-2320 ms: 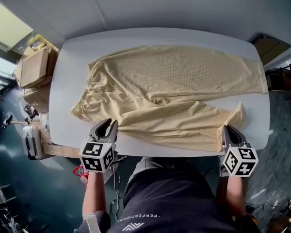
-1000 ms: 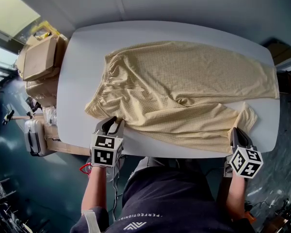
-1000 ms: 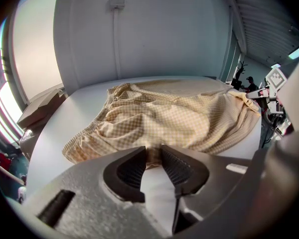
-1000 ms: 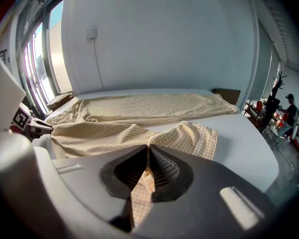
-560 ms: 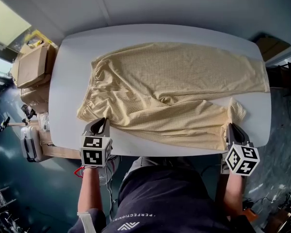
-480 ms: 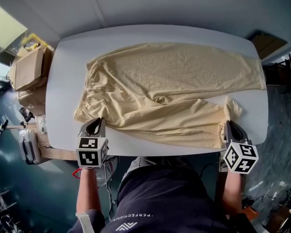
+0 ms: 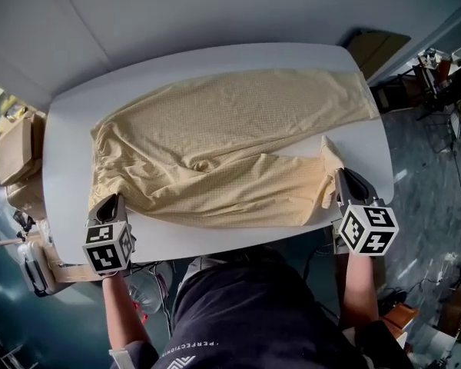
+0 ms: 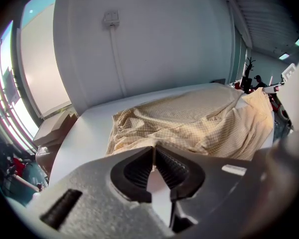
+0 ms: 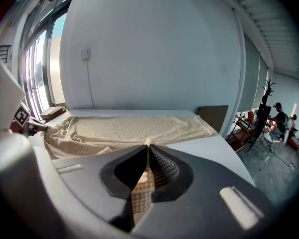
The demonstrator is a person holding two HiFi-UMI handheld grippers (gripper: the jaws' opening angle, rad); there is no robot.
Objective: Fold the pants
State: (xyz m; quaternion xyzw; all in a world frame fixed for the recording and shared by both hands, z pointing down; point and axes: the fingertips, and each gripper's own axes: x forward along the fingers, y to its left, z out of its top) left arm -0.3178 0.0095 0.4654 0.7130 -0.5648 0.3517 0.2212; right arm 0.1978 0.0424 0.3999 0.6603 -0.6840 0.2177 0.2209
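A white counter (image 7: 65, 144) carries a pair of tan pants (image 7: 230, 129), spread along most of its length with the waistband (image 7: 100, 156) at the person's left and both legs running to the right. The far leg (image 7: 292, 98) lies flat near the back edge. The near leg (image 7: 246, 194) lies wrinkled along the front edge, and its hem (image 7: 328, 160) stands up in a small peak. The left tool (image 7: 111, 200) sits at the front corner of the waistband; its jaws have just been closing, and they meet, narrow, with the edge of the cloth pinched at their tips. The right tool (image 7: 342, 177) is clamped on the hem of the near leg, with checked fabric visibly hanging between its jaws. The first fold appears to be starting: both front corners are gripped and seem slightly raised. The next move likely calls for carrying both corners together, up and away from the person, to lay the near leg squarely over the far one without the cloth slipping free.
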